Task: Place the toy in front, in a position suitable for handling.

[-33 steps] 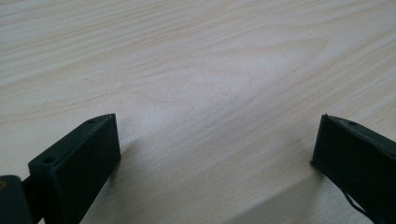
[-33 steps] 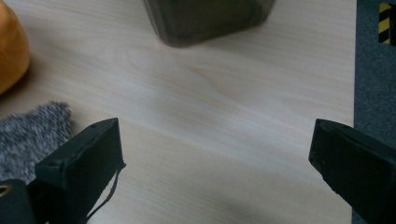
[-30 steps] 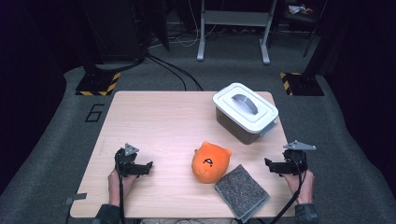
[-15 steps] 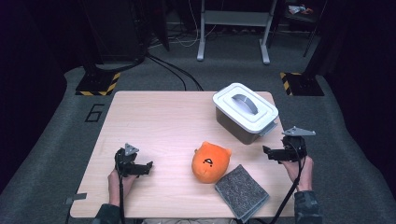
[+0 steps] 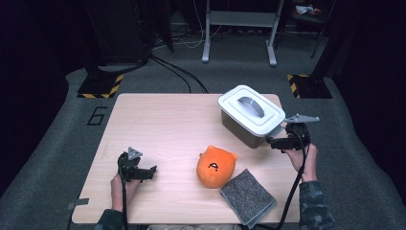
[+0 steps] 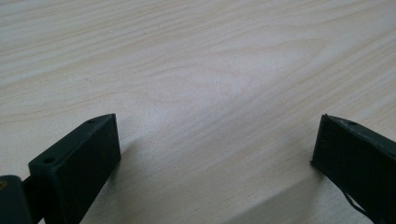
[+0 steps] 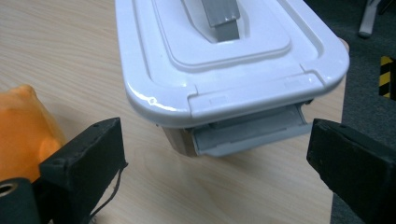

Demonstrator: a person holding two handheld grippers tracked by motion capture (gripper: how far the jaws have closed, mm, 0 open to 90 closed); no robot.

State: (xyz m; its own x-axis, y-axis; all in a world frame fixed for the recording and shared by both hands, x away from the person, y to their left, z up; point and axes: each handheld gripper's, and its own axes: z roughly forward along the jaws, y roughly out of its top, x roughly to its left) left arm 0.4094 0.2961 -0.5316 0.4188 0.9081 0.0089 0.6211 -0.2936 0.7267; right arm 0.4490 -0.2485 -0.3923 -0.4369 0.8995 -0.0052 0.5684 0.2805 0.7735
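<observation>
I judge I'm on the approach: the lidded white box (image 5: 251, 115), right of centre in the high view on the counter (image 5: 158, 124), is what my right claw (image 7: 215, 154) faces. Its jaws stand wide apart, empty, flanking the grey latch (image 7: 250, 133) without touching. Next I must close in on that latch squarely. My left claw (image 6: 215, 144) rests lower left, spread, holding nothing.

Overhead light falls evenly on the pale desk (image 5: 167, 124), while the floor and far background sink into near black. The high view is soft and grainy. Small glare spots sit on the white storage box lid (image 7: 224, 60); shadows underneath stay soft
</observation>
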